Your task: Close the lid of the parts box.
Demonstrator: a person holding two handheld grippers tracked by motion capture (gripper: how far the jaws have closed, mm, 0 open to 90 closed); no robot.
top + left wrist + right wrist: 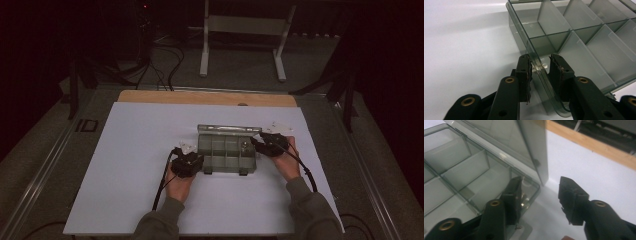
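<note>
A clear grey compartment box (227, 155) sits mid-board with its lid (229, 128) raised at the back. My left gripper (199, 160) is at the box's front left corner. In the left gripper view it (540, 58) is shut on the box's side wall (524, 40), one pad on each face. My right gripper (257, 142) is at the back right corner. In the right gripper view it (540, 182) stands open: one jaw dips into the corner compartment (499, 185), the other hangs outside over the board. A small shiny piece (524, 199) lies in that compartment beside the jaw.
The box rests on a white board (140, 175) over a wooden table whose edge (207, 97) shows at the back. Small clear bags lie left of the box (186, 146) and behind its right end (280, 125). A white stand (240, 30) is on the floor beyond.
</note>
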